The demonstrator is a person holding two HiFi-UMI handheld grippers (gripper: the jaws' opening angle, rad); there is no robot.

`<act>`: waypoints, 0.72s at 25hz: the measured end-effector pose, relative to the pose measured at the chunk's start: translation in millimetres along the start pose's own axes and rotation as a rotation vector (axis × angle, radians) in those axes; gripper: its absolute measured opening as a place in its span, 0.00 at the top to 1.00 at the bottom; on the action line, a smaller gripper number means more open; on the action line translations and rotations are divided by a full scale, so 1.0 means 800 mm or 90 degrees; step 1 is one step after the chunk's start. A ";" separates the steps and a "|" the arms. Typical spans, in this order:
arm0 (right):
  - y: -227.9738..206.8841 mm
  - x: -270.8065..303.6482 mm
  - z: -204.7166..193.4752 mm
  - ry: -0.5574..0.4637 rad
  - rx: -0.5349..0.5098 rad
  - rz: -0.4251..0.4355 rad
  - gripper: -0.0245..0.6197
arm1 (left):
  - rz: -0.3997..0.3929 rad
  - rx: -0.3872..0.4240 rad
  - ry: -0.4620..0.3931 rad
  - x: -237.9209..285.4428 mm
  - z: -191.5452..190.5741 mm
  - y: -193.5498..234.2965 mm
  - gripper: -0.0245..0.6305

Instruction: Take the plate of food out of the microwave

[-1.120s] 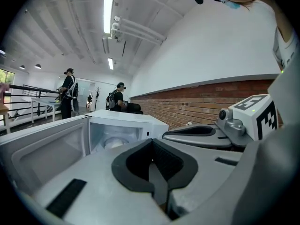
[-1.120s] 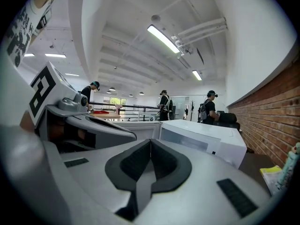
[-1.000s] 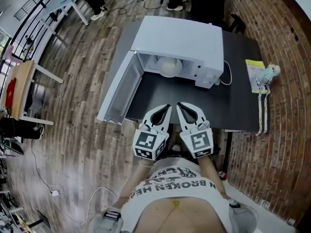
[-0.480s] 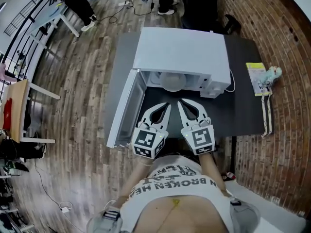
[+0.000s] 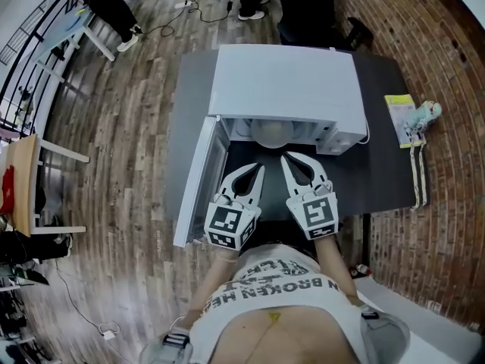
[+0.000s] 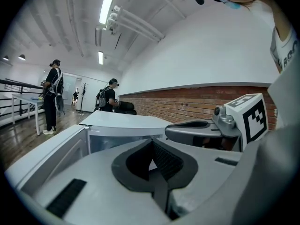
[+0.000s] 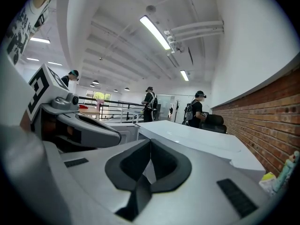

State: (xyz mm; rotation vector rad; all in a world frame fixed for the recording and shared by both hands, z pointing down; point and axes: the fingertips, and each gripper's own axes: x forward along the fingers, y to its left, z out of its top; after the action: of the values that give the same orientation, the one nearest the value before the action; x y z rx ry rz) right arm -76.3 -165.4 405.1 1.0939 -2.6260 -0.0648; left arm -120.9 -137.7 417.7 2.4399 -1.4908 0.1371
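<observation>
1. Head view gives you the layout: the white box-shaped microwave point(image 5: 284, 82) sits on the dark grey table point(image 5: 383, 165). Its white door point(image 5: 198, 177) is swung wide to the left. The pale, rounded plate of food point(image 5: 271, 133) sits inside the cavity, close to the near edge of the opening.
2. Your left gripper point(image 5: 260, 170) and right gripper point(image 5: 287, 158) are side by side just short of the opening. Each has its jaws pressed fully together with nothing held between them.
3. You look to be on the approach, with the plate untouched.
   - Spread both pairs of jaws before the tips reach the plate — closed tips would only shove it deeper.
   - Come in low and nearly level, one gripper to the plate's left rim and one to its right.
   - Close on both rims evenly, lift only slightly, then draw the plate straight towards you.
   - Keep your left gripper clear of the open door, and keep the plate flat so the food does not slide.
4. Only the head view shows the plate; in both gripper views the gripper's own grey body covers the cavity mouth.
5. Left gripper view and right gripper view show what the head view cannot — the ribbed pads meeting with no gap. They also show people standing point(image 6: 52, 95) far across the room.
</observation>
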 end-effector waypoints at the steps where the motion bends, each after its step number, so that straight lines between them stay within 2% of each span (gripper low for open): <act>1: -0.004 0.001 -0.002 0.002 -0.001 0.001 0.95 | 0.001 0.002 -0.001 0.003 0.000 0.000 0.95; 10: -0.038 0.007 0.001 -0.002 -0.015 0.056 0.95 | 0.048 -0.005 -0.017 0.040 0.021 -0.005 0.95; 18: -0.071 -0.004 -0.001 -0.027 -0.004 0.094 0.95 | 0.076 0.008 -0.002 0.075 0.030 -0.023 0.95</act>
State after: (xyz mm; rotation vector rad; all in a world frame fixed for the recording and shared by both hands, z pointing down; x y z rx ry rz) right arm -34.5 -203.3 396.3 0.9025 -2.7332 -0.0654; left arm -78.1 -187.8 404.4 2.3610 -1.6413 0.1675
